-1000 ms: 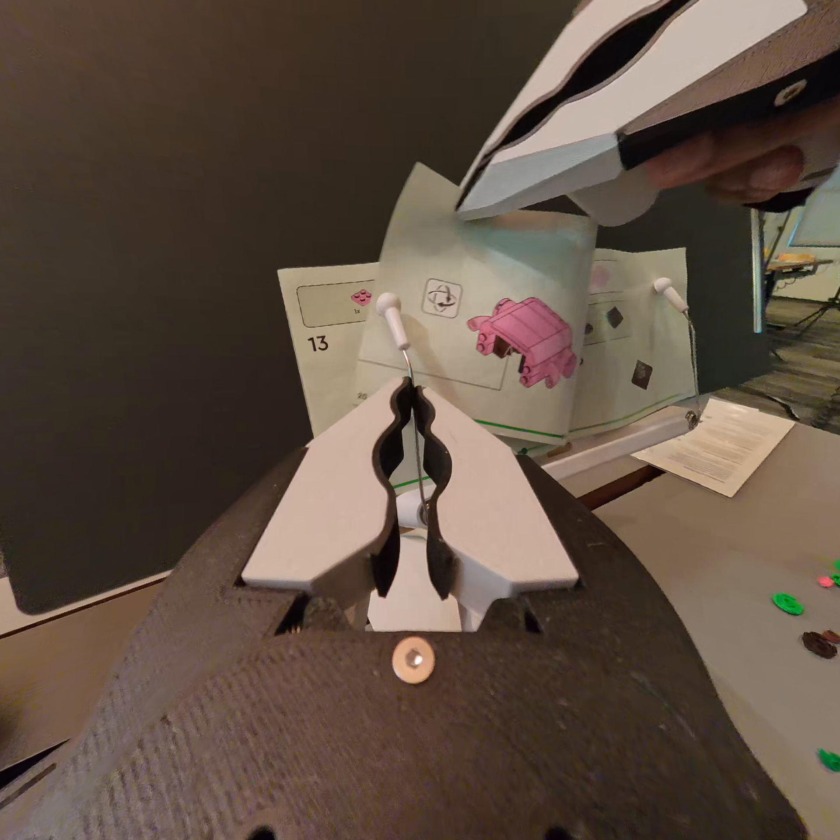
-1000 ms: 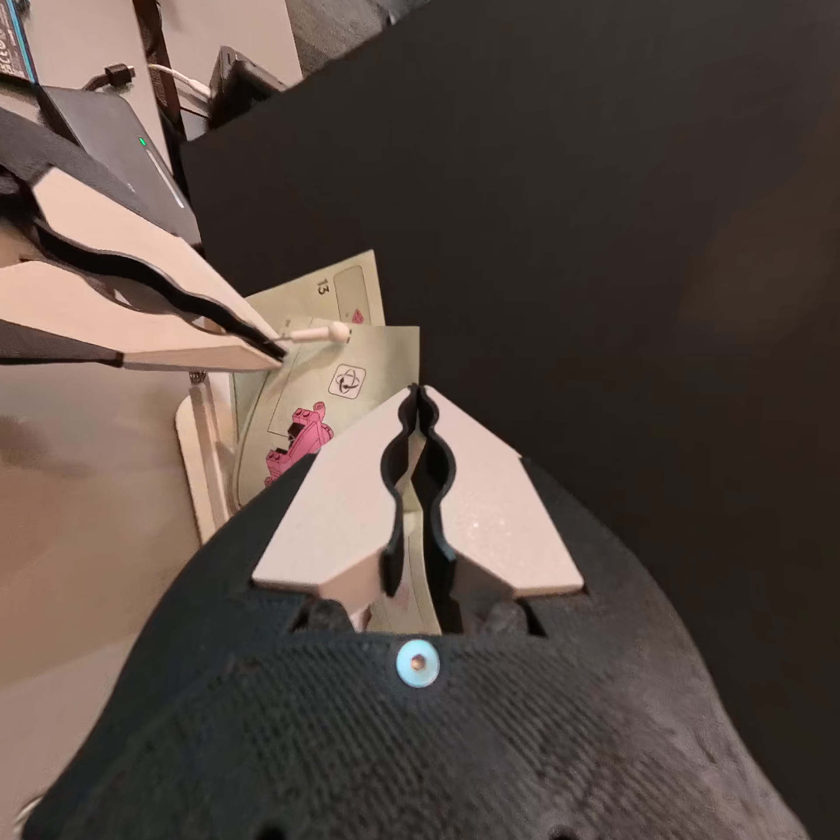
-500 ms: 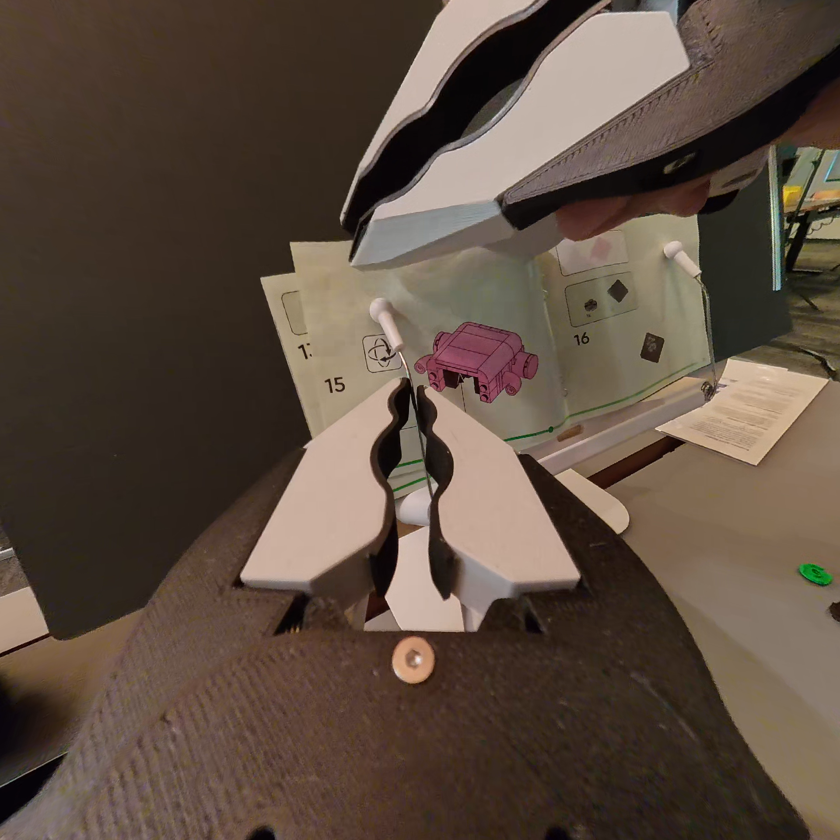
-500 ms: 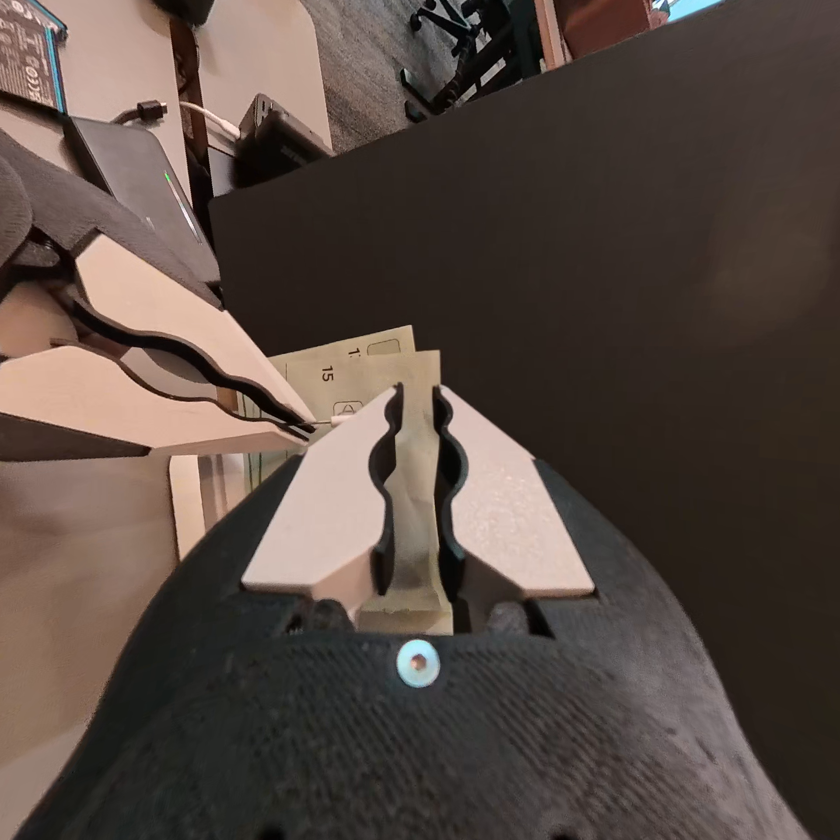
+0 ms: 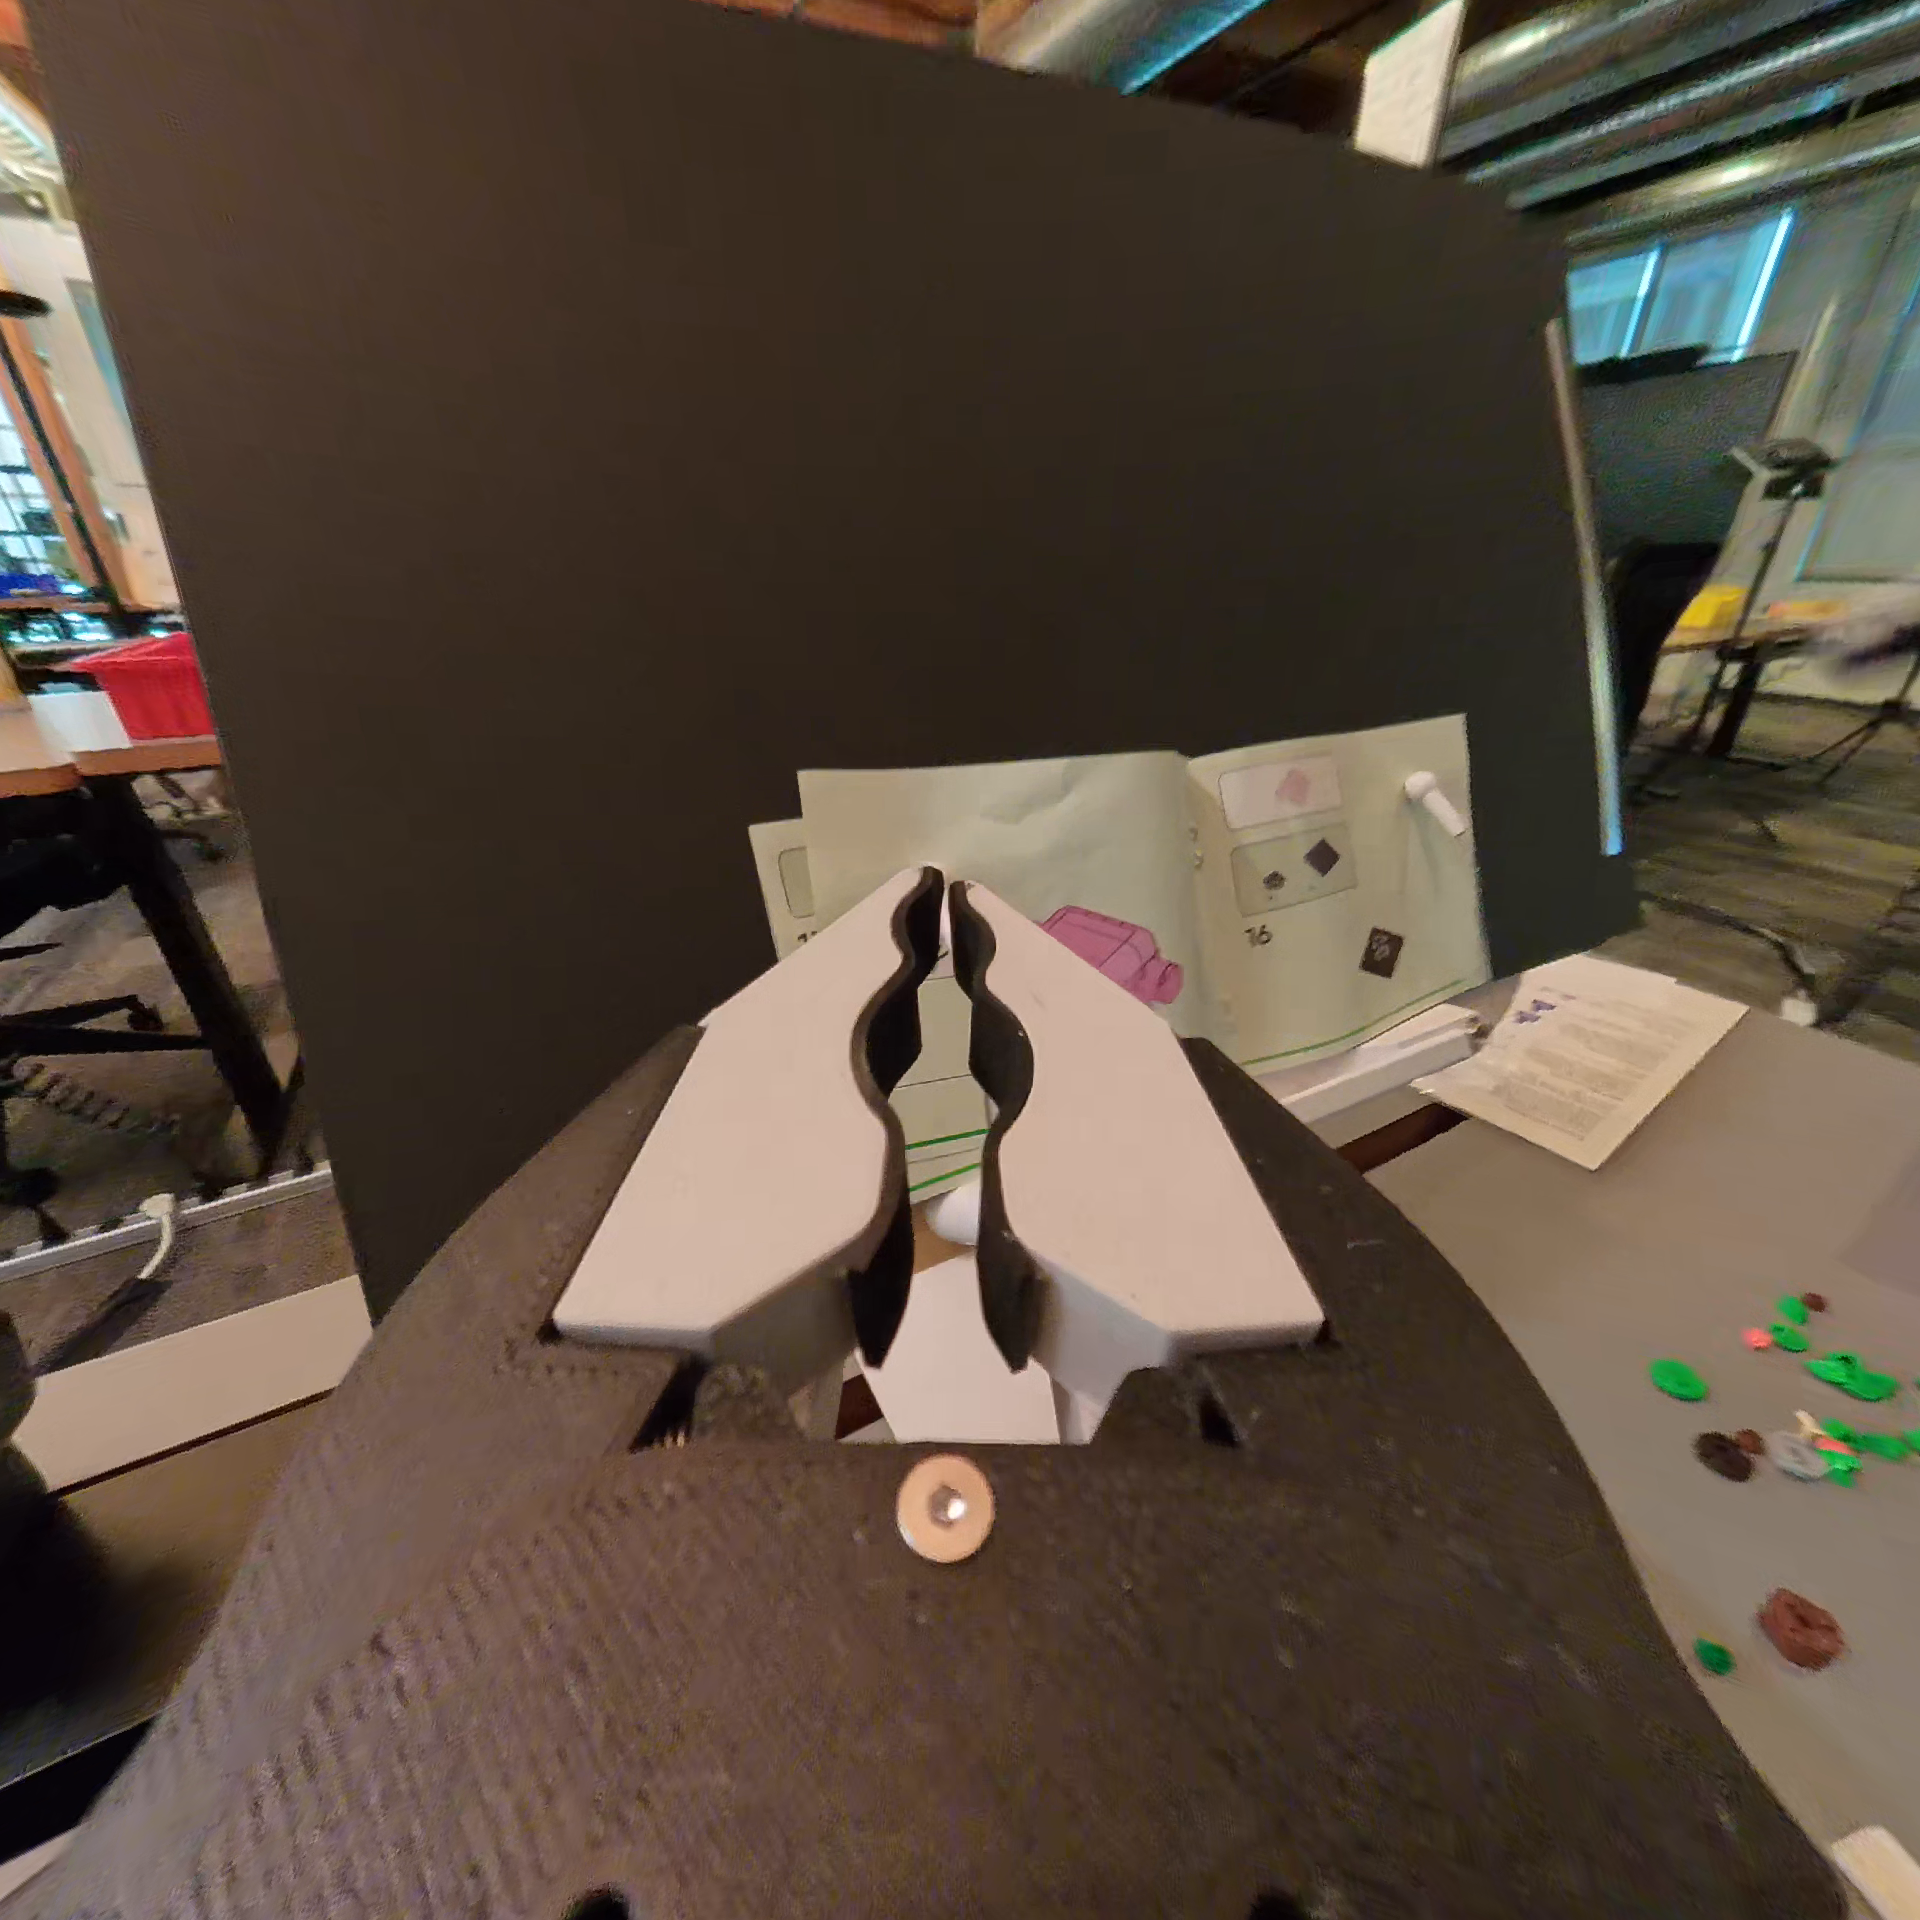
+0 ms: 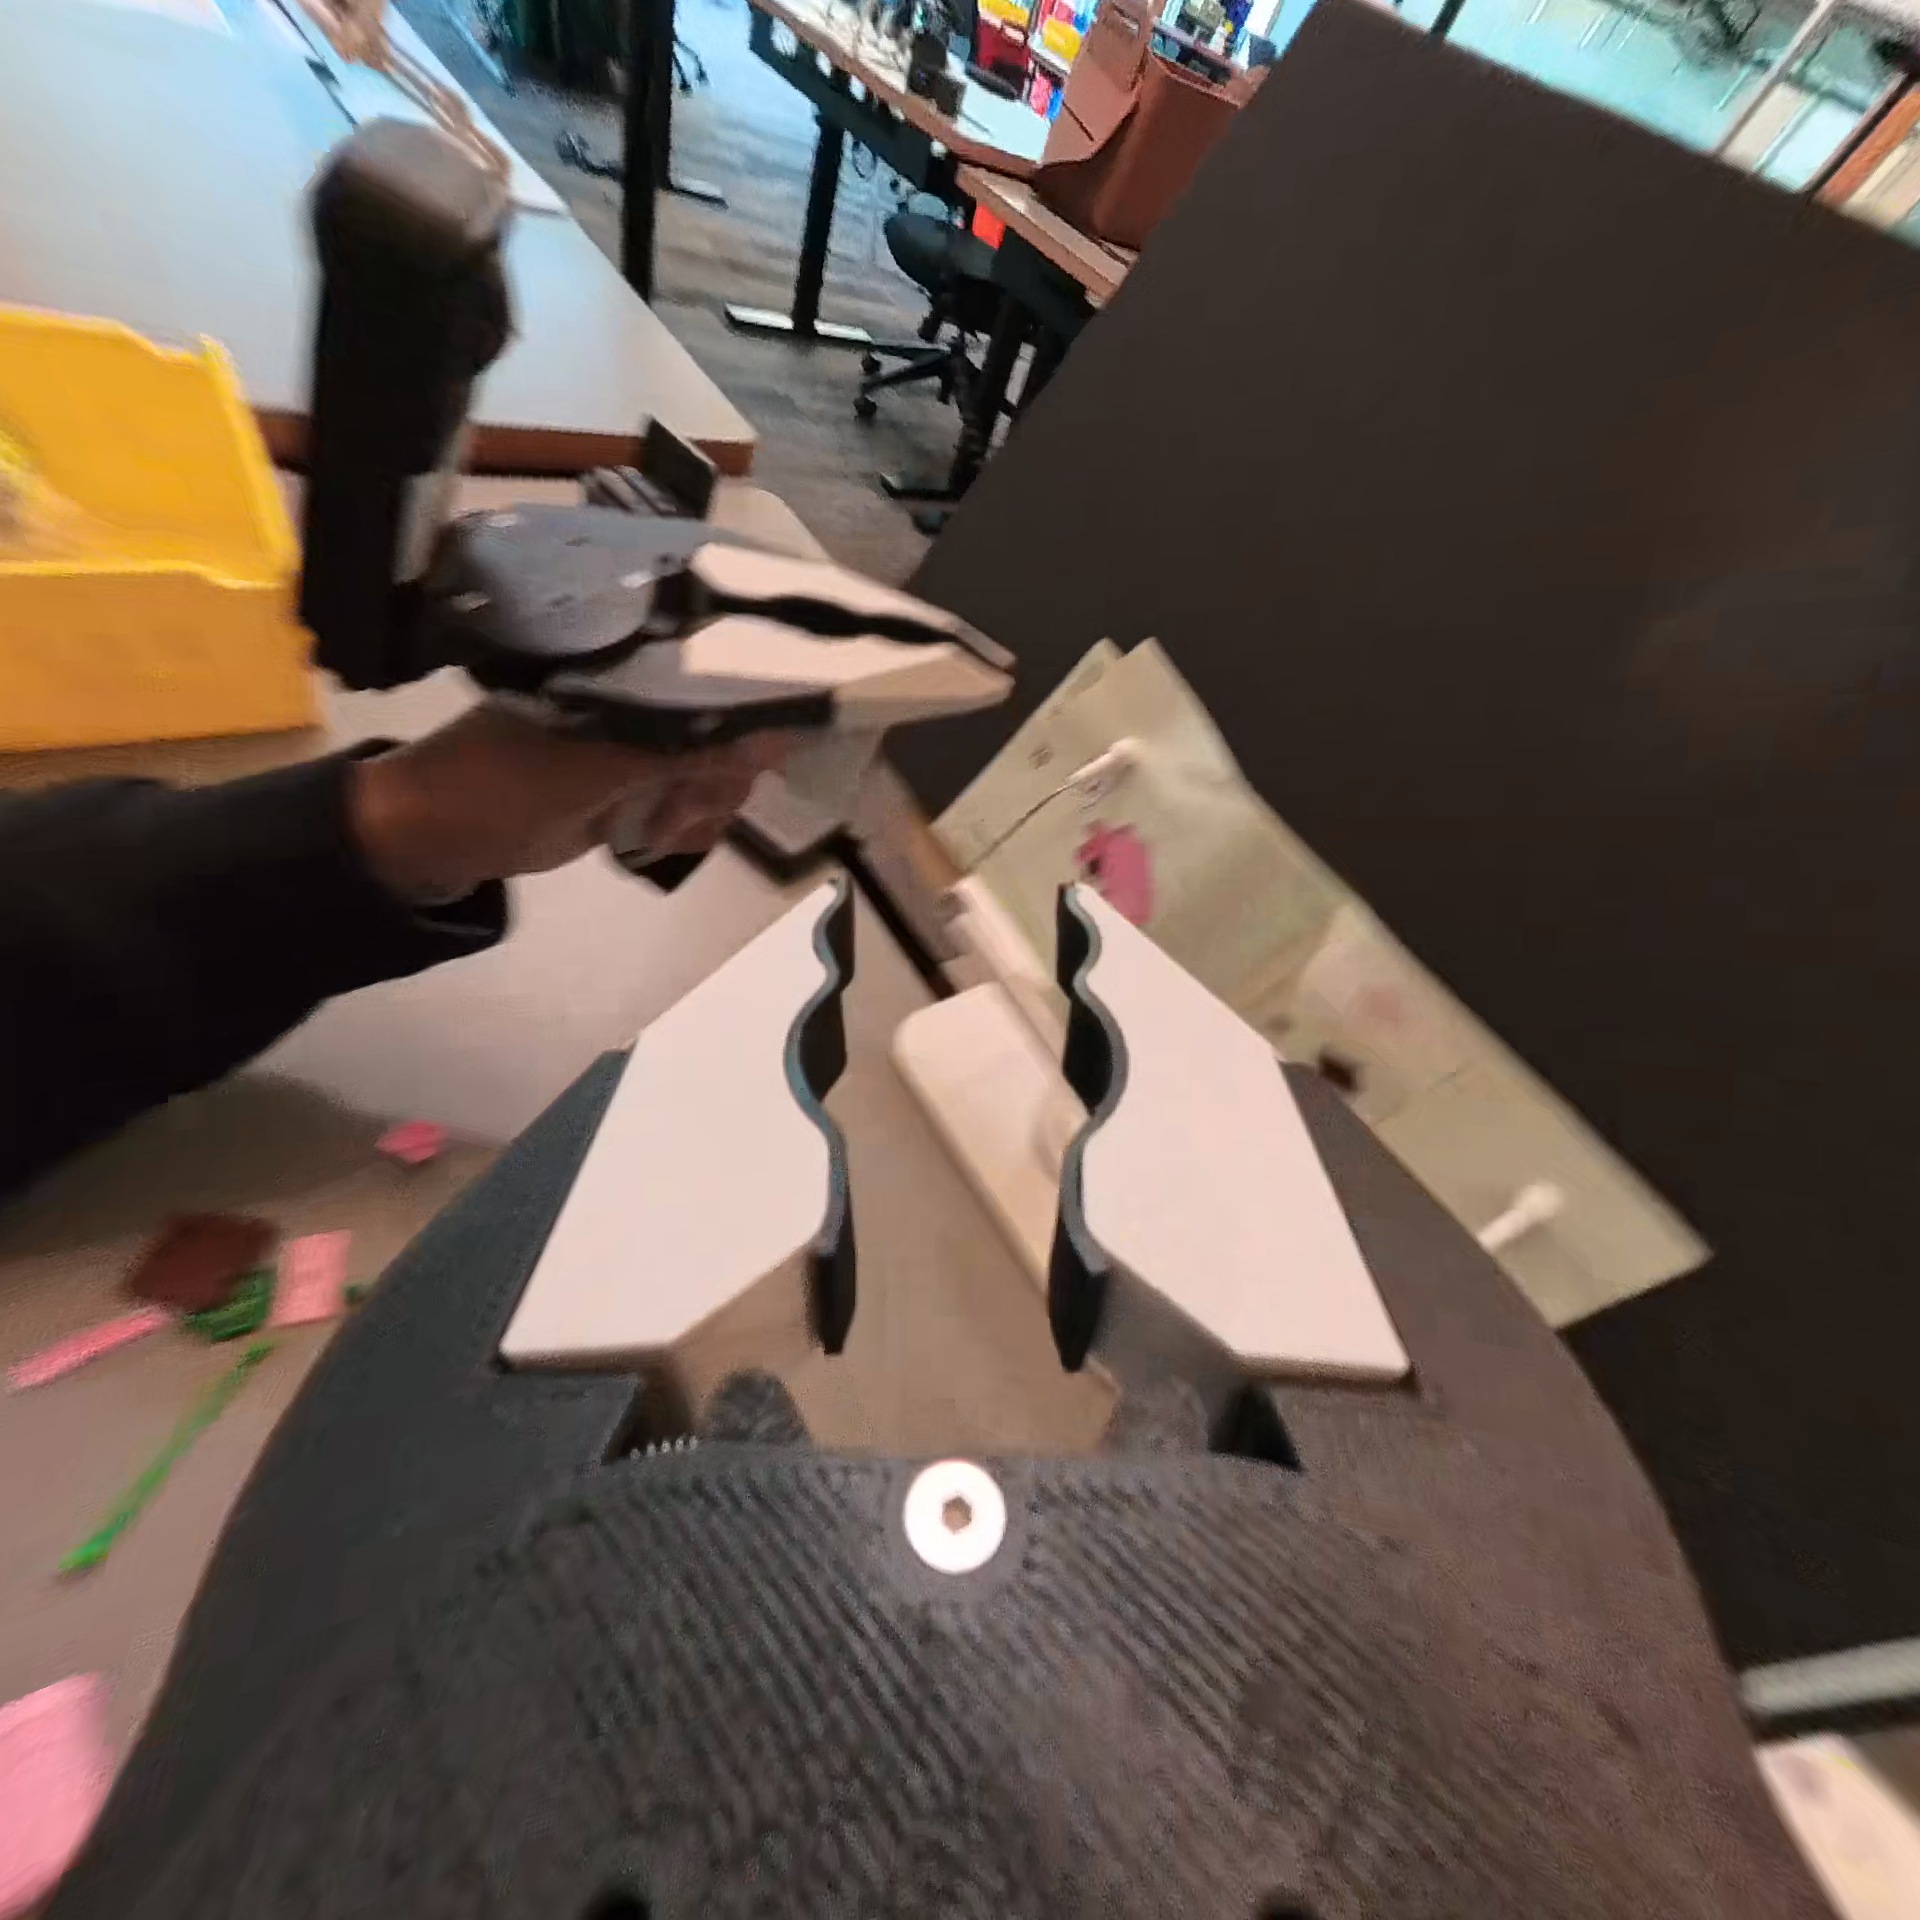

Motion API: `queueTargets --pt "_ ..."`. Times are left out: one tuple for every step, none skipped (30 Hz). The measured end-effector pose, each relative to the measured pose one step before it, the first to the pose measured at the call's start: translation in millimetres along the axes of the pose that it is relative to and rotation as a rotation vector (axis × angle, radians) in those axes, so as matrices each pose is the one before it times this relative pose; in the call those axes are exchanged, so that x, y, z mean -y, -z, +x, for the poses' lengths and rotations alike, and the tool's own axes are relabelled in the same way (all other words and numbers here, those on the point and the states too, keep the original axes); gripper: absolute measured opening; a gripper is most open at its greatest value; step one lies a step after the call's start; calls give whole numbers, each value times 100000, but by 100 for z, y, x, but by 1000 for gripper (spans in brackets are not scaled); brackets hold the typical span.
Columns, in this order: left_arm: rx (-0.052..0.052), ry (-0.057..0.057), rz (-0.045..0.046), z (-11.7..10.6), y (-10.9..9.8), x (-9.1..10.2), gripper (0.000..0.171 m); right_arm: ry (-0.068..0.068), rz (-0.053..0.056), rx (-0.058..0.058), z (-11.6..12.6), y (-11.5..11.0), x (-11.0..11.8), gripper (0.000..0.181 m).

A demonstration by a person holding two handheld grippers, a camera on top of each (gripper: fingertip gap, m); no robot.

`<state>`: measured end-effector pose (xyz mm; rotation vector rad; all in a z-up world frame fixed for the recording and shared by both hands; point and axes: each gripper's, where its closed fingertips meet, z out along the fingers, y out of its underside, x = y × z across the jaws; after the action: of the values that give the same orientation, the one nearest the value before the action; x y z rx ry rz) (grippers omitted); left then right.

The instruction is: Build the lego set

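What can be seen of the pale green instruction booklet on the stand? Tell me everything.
The pale green paper instruction booklet stands open and nearly upright on a white stand, in front of a tall black backboard. Its facing pages carry printed drawings of a pink brick model and small dark parts, with a green line along the bottom edge. Further pages show behind its left edge. A white-tipped wire page holder lies across the right page. The paper looks thin and slightly creased. The left tongs, nearly closed, hide part of the left page.

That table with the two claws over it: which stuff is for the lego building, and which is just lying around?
For the build:
- pale green instruction booklet on its white stand
- scattered green, brown and pink lego pieces
- left claw
- right claw

Lying about:
- white printed paper sheet
- yellow plastic bin
- black backdrop board
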<state>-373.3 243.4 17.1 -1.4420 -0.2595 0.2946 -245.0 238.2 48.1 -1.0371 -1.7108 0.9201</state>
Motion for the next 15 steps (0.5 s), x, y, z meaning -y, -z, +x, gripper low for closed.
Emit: queueTargets --pt "-1457 650 208 332 469 618 0 -3446 799 1794 -1662 1435 -757 38" --pt "-1218 -341 -317 376 492 683 0 -1679 449 826 -1575 1250 -909 39" --pt "-493 -791 -628 372 567 736 0 -325 208 154 -1472 1070 -981 39" --pt "-379 -763 -649 489 703 738 0 581 -270 -237 -1332 915 -1058 39" --pt "-1049 -569 -557 723 823 704 1 1139 -329 -1123 -1069 765 -1025 40" --pt "-2138 -715 -796 1009 902 609 3 1689 -449 -2053 -763 629 -1038 41" --pt "-2711 -1168 -1388 1217 944 440 5 1625 -673 -2115 -564 526 -1037 42" --pt "-2134 -1754 -1557 1223 934 301 8 311 -330 -1538 -449 421 -975 42" --pt "-917 -2154 -928 1111 949 234 9 -1481 158 -314 -455 329 -854 42" --pt "-397 -2587 -316 1100 934 166 9 -2736 619 1129 -521 287 -725 43" --pt "-703 -2847 -498 1175 895 2 9 -3568 1539 1612 -480 265 -532 44" --pt "-1352 -3098 -1229 1282 813 -229 9 -3732 2560 1462 -389 262 -339 45" --pt "-1884 -3230 -1964 1363 724 -474 9 -3200 3280 1531 -356 251 -268 45" --pt "-2414 -3103 -2629 1415 615 -738 11 -2498 3770 1556 -333 241 -258 45" --pt "-4023 -2477 -2910 1653 502 -985 13 -2176 3984 1346 -315 265 -275 44"
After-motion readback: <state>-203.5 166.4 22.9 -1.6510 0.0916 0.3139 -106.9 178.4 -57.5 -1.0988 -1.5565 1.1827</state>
